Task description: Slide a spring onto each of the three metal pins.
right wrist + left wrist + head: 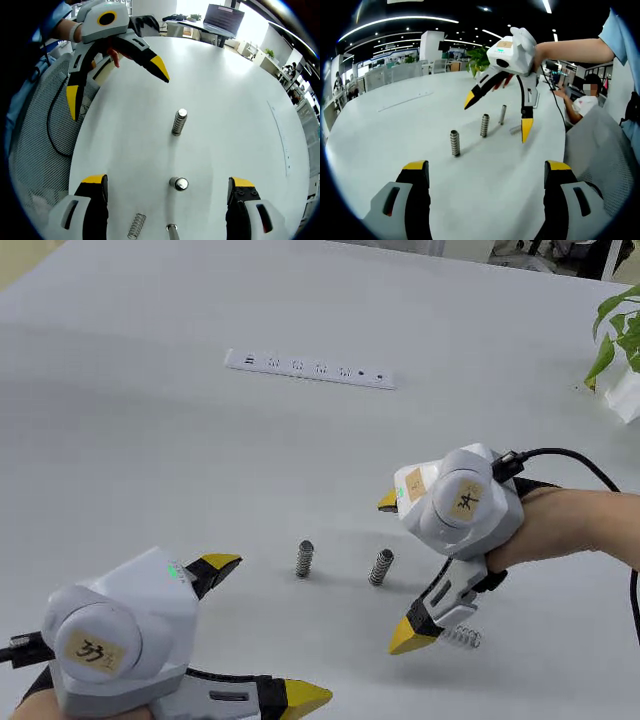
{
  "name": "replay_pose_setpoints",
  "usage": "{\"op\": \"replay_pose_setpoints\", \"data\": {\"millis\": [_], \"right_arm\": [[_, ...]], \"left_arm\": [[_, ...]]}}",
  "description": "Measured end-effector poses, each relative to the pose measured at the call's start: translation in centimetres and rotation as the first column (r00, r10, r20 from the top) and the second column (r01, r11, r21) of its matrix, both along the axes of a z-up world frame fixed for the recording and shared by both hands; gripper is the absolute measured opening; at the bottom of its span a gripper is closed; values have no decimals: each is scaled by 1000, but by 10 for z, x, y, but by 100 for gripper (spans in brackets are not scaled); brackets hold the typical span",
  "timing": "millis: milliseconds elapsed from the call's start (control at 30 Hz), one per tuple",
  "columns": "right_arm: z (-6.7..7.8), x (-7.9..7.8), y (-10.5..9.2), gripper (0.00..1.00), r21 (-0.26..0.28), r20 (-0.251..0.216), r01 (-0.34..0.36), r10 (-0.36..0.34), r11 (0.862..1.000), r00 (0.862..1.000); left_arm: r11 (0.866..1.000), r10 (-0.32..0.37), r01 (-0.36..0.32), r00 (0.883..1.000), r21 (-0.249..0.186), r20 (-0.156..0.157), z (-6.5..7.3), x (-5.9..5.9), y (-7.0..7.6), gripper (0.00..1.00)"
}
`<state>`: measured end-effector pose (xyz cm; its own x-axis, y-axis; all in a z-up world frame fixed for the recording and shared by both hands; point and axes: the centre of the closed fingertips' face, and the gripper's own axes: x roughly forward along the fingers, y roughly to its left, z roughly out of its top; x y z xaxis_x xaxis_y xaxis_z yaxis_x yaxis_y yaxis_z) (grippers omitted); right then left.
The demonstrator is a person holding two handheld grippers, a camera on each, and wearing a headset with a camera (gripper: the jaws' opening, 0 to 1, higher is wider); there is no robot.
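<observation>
Two metal pins stand on the white table, each with a spring on it: one (305, 558) (454, 142) (179, 121) and a second (381, 567) (484, 125) (179, 183). A third pin (503, 114) (171, 229) stands bare. A loose spring (461, 637) (515, 130) (136, 226) lies flat beside it. My right gripper (399, 570) (498, 115) (168, 184) hangs open over the bare pin and second pin, holding nothing. My left gripper (262, 630) (482, 172) (117, 85) is open near the table's front, facing the row of pins.
A white power strip (310, 368) lies further back on the table. A potted plant (620, 330) stands at the far right edge. A black cable (580, 465) runs from the right gripper. A person (585, 100) sits beyond the table.
</observation>
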<state>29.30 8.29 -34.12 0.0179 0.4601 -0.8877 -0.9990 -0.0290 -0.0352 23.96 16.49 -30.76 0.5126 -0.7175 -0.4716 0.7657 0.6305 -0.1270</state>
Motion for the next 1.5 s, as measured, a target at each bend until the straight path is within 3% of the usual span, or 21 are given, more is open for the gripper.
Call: {"op": "replay_pose_setpoints", "data": {"millis": [367, 433, 567, 1100, 1500], "right_arm": [[11, 1, -7, 99, 109, -15, 112, -111, 988, 994], [15, 3, -8, 99, 148, -21, 167, -166, 975, 986], [18, 3, -18, 99, 175, -23, 200, -200, 964, 980], [27, -19, -70, 99, 187, -11, 292, -296, 938, 955], [36, -34, -98, 99, 224, -14, 378, -385, 898, 923]], "left_arm": [[1000, -18, 18, 1000, 5, 5, 2, 3, -3, 94], [1000, -21, 21, 1000, 6, 4, 3, 4, -4, 94], [1000, -30, 30, 1000, 8, 6, 4, 3, -5, 94], [999, -50, 50, 999, 19, 2, 4, 4, -7, 94], [997, -72, 72, 997, 18, -3, 3, 3, -15, 94]]}}
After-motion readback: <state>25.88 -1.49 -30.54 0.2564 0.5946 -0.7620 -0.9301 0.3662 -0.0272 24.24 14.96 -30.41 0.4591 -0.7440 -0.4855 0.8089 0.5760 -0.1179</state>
